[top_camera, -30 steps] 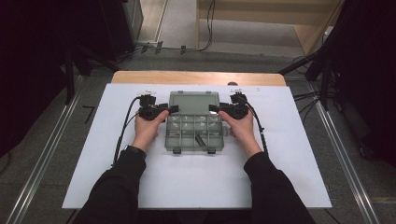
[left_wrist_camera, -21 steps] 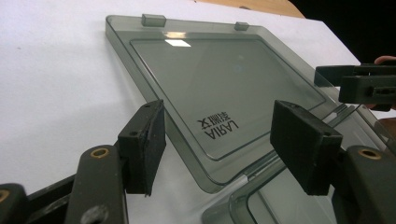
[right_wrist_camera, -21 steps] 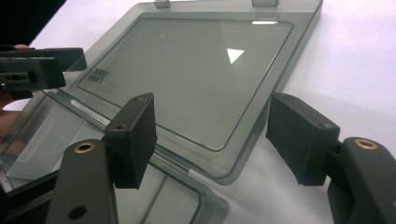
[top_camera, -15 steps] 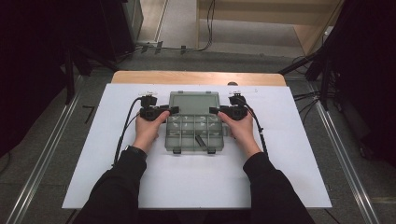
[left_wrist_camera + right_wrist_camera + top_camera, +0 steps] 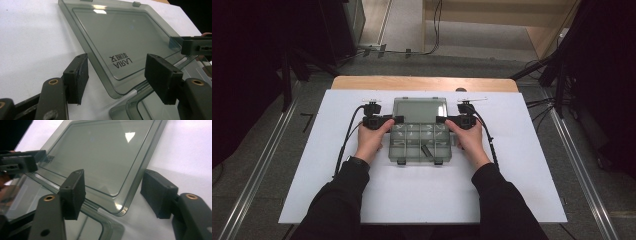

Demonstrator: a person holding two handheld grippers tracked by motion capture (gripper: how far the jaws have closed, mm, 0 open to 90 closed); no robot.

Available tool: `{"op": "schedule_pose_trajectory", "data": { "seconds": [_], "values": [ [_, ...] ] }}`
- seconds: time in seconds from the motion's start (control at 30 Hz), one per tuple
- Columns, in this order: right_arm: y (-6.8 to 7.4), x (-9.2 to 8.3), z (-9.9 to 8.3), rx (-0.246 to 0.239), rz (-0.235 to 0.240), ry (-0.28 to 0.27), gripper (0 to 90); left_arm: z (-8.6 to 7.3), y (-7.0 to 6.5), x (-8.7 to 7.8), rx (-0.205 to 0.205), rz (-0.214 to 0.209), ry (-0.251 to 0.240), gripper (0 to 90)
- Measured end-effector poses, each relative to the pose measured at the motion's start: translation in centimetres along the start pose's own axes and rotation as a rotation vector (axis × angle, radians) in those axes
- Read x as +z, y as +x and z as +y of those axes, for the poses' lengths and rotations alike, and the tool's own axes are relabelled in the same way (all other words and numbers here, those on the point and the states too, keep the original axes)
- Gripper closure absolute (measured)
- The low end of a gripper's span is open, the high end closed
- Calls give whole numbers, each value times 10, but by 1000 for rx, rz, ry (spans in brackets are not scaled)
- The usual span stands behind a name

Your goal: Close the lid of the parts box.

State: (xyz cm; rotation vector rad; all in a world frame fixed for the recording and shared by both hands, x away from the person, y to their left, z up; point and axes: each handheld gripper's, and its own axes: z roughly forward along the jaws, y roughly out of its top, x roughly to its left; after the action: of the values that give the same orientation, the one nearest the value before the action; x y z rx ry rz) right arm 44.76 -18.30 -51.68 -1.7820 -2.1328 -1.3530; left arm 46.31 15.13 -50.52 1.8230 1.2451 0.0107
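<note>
A smoky clear compartment box lies on the white board, its lid swung open behind the base. A small dark part sits in one front compartment. My left gripper points in at the lid's left hinge corner. In the left gripper view its jaws stand open astride the lid's rounded corner, pads clear of it. My right gripper mirrors this on the right. Its jaws have just been closing, with the lid's corner between them and the pads not touching it.
The white board covers a wooden table. Two small white strips lie behind the grippers. Cables trail from both grippers toward the front. Metal rails run along the floor on both sides.
Both hands stay at the lid's hinge corners. The box and its lid have not visibly shifted.
</note>
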Motion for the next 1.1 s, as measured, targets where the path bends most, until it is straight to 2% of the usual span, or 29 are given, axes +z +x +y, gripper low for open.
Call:
{"op": "schedule_pose_trajectory", "data": {
  "seconds": [0.1,0.23,0.4,0.5,0.57,0.67,0.9,1.0,1.03,1.1],
  "values": [
    [1,-1,0,-3,-17,2,410,1,0,-1,-9,0,-5,375],
    [3,-2,-1,-22,-43,-7,467,1,-1,-2,5,14,-22,417],
    [2,-6,0,-43,-40,-26,513,2,-2,-4,13,27,-35,470],
    [2,-9,-1,-50,-45,-50,564,4,-2,-6,1,12,-50,489],
    [2,-11,-1,-52,-45,-66,601,4,-3,-7,6,2,-56,529],
    [2,-16,-1,-70,-42,-96,657,5,-5,-9,36,18,-69,557],
    [3,-25,-2,-132,-41,-126,745,6,-8,-17,103,49,-102,714],
    [5,-29,-4,-161,-53,-140,770,6,-5,-22,106,20,-115,772],
    [7,-30,-4,-169,-65,-145,805,5,-4,-24,115,13,-122,786],
    [8,-31,-5,-189,-73,-150,807,4,-4,-26,130,16,-123,824]
  ]
}}
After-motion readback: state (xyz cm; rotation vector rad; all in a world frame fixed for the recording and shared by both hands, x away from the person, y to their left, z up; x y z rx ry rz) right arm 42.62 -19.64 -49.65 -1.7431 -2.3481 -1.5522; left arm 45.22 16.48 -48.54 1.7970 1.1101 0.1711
